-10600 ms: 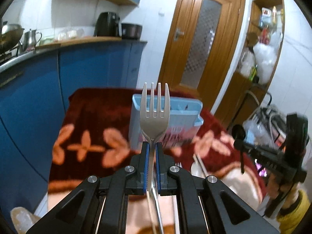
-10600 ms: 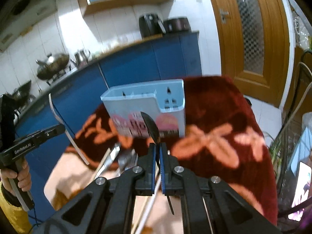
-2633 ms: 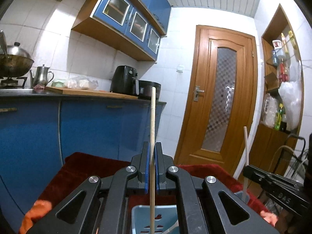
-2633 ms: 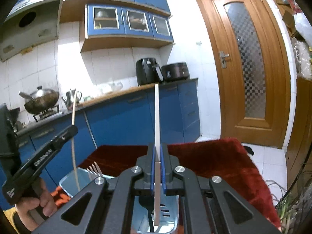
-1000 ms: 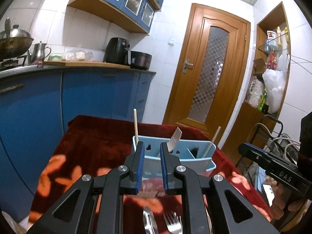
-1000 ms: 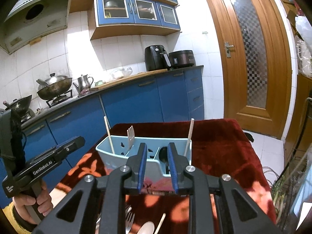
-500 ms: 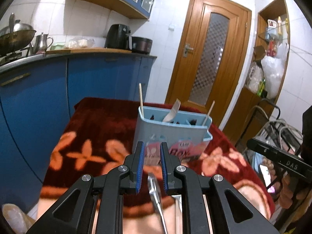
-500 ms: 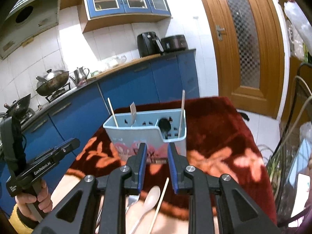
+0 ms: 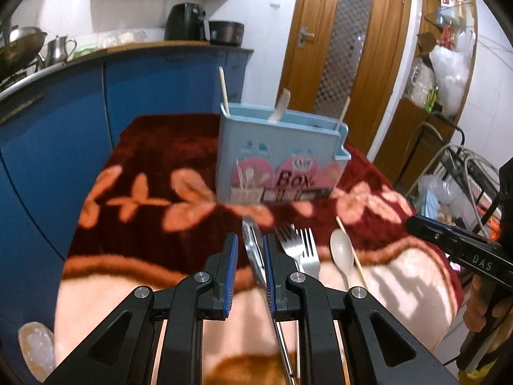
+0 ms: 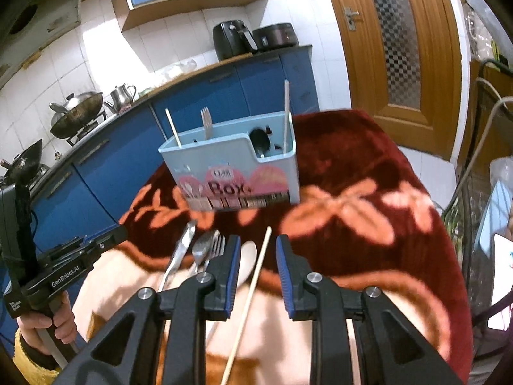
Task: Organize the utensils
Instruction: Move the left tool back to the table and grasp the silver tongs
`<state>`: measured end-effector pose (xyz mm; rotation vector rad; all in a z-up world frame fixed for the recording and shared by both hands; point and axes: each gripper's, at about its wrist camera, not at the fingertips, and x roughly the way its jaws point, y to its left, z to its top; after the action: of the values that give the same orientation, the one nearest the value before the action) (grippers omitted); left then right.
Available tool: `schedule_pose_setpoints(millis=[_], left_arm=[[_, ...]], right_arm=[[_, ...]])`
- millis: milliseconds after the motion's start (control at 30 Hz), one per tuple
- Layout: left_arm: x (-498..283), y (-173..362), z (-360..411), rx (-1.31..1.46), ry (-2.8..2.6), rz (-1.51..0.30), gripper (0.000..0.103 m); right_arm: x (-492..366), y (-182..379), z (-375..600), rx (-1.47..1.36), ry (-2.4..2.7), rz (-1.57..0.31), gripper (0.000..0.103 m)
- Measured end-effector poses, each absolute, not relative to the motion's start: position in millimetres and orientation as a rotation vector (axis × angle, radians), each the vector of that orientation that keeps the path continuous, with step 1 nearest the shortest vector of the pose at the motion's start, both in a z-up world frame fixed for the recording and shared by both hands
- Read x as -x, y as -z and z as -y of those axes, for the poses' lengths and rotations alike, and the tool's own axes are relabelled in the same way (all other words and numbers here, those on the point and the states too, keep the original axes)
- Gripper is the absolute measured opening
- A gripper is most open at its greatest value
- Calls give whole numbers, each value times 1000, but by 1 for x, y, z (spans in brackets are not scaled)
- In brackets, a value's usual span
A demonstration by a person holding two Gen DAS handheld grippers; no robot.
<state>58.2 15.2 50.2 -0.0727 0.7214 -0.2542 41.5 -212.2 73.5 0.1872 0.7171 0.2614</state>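
Observation:
A light blue utensil box (image 9: 279,160) (image 10: 237,166) stands on the red flowered cloth, holding two chopsticks, a fork and a black spoon. In front of it lie a metal knife (image 9: 253,250) (image 10: 179,256), two forks (image 9: 301,247) (image 10: 208,247), a pale spoon (image 9: 341,252) (image 10: 248,261) and a chopstick (image 9: 351,250) (image 10: 256,279). My left gripper (image 9: 250,250) is open above the knife, which runs under the gap close to the right pad. My right gripper (image 10: 258,256) is open over the chopstick, with the spoon beside its left finger.
The cloth-covered table (image 9: 134,166) stands next to blue kitchen cabinets (image 9: 64,112), with a wooden door (image 9: 343,48) behind. Cables and a rack (image 9: 465,173) crowd the right side. A hand (image 10: 41,320) holds the left gripper's handle.
Both grippers, which held chopsticks over the box earlier, have let them go into it. Over the last second both have tipped down and sunk toward the utensils lying on the cloth.

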Motion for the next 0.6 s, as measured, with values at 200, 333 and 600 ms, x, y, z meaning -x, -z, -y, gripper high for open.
schedule_pose_setpoints(millis=[200,333,600], left_arm=[[-63,-31,-4,62,274,-807,16],[-68,-16,4,50,279,-881,16],[-77,1,15,15,268,-963,16]], right_arm=[[-35,-53,216,-204,-257,-765,27],[-34,-44,223,-219,-247,-786,27],[-34,-35,233,-234,-238,-803,28]])
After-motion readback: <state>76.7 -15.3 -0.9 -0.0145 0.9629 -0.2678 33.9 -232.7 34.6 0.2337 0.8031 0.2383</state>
